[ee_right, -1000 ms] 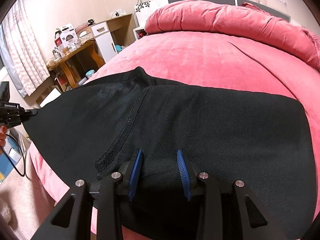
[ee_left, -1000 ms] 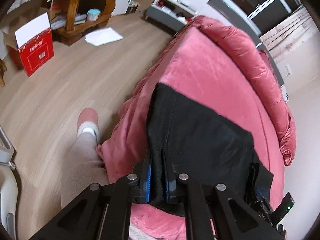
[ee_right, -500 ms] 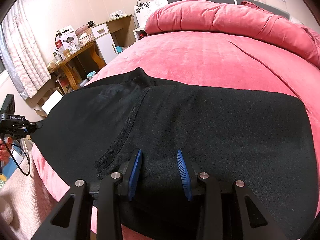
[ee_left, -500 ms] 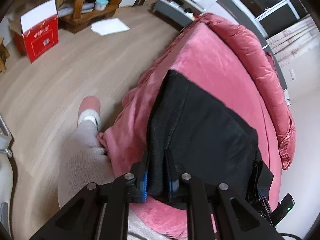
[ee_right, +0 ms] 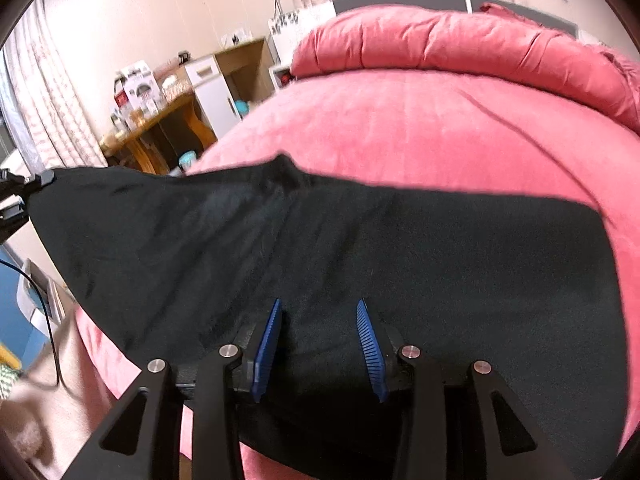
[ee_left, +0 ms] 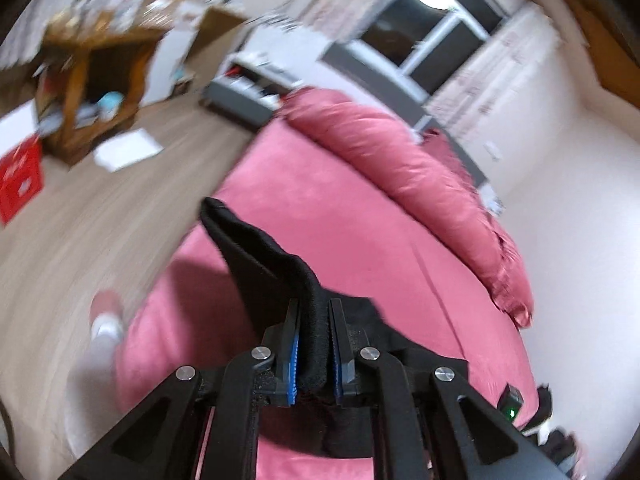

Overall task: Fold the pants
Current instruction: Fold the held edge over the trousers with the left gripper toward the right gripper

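The black pants [ee_right: 360, 264] lie across the near edge of the pink bed [ee_right: 420, 128], and their left end is lifted off the cover. The left gripper [ee_left: 313, 344] pinches this raised end between its blue pads. The right gripper [ee_right: 318, 344] hovers over the flat part with its jaws spread, gripping nothing.

Left tool [ee_left: 313, 346] clamped on black pants [ee_left: 276, 276] — above pink bed [ee_left: 360, 216].

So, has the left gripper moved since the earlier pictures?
Yes. The left gripper, shut on the black pants, has lifted their edge up off the pink bed.
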Tool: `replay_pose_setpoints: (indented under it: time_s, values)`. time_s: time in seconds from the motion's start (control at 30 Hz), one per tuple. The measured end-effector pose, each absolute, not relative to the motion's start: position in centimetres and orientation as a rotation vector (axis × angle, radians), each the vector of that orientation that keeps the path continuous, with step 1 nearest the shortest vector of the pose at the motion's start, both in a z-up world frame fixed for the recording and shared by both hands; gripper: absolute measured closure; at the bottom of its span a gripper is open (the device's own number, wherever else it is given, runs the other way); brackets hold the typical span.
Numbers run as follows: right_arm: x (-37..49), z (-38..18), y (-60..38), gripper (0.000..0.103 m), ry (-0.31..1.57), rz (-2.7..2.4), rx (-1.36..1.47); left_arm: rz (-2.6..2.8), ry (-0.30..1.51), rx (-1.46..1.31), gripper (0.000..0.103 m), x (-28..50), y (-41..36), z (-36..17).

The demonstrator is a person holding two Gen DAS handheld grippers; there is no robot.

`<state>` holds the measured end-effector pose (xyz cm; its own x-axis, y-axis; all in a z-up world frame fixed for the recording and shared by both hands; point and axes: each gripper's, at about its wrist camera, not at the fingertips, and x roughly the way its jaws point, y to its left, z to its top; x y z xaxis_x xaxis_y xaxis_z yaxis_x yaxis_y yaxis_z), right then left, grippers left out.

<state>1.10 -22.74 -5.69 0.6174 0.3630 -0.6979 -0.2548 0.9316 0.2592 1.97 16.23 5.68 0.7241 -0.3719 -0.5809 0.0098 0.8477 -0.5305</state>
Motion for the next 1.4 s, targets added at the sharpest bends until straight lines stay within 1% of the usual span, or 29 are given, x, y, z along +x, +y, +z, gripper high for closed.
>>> replay_pose_setpoints:
  time_s: [0.23, 0.33, 0.43, 0.5, 0.67, 0.8, 0.93, 1.0, 1.03, 1.1, 1.17, 1.3, 1.4]
  values:
    - [2.4, -4.8, -27.4, 0.060, 0.859, 0.345, 0.385, -0.489, 0.671, -0.433, 0.092, 2.7, 7.3, 10.6]
    - [2.2, -4.0, -29.2, 0.059, 0.840, 0.333, 0.408, -0.602, 0.692, -0.402, 0.094, 3.2, 3.1, 11.2]
    - [1.7, -2.9, -30.7, 0.056, 0.804, 0.326, 0.408, -0.693, 0.719, -0.363, 0.095, 3.6, -1.4, 10.8]
    - [1.3, -2.2, -32.1, 0.054, 0.776, 0.325, 0.431, -0.748, 0.742, -0.350, 0.096, 3.8, -4.4, 10.3]
    - [0.6, -1.8, -35.4, 0.053, 0.742, 0.286, 0.496, -0.838, 0.830, -0.278, 0.096, 4.0, -11.3, 7.3]
    - [-0.2, -2.8, -38.1, 0.053, 0.739, 0.253, 0.594, -0.910, 0.904, -0.199, 0.096, 3.4, -17.2, 4.2]
    - [-0.5, -4.5, -40.2, 0.053, 0.756, 0.244, 0.725, -0.926, 0.995, -0.084, 0.096, 2.9, -21.7, -0.6]
    - [-0.7, -5.2, -40.8, 0.051, 0.769, 0.232, 0.754, -0.943, 1.072, -0.107, 0.095, 2.8, -22.3, -2.7]
    - [-0.8, -5.3, -40.9, 0.050, 0.771, 0.230, 0.755, -0.947, 1.103, -0.135, 0.092, 2.7, -22.1, -3.5]
    - [-0.8, -5.3, -40.7, 0.050, 0.772, 0.240, 0.747, -0.964, 1.136, -0.199, 0.076, 2.4, -21.1, -4.4]
    - [-0.7, -5.1, -39.9, 0.047, 0.769, 0.264, 0.726, -0.967, 1.122, -0.208, 0.076, 2.1, -19.9, -4.2]
    - [0.0, -5.0, -37.9, 0.041, 0.789, 0.294, 0.642, -0.879, 1.007, -0.215, 0.075, 2.6, -15.4, -2.1]
    - [0.7, -5.2, -36.0, 0.040, 0.826, 0.280, 0.521, -0.708, 0.922, -0.198, 0.075, 3.3, -11.5, -1.0]
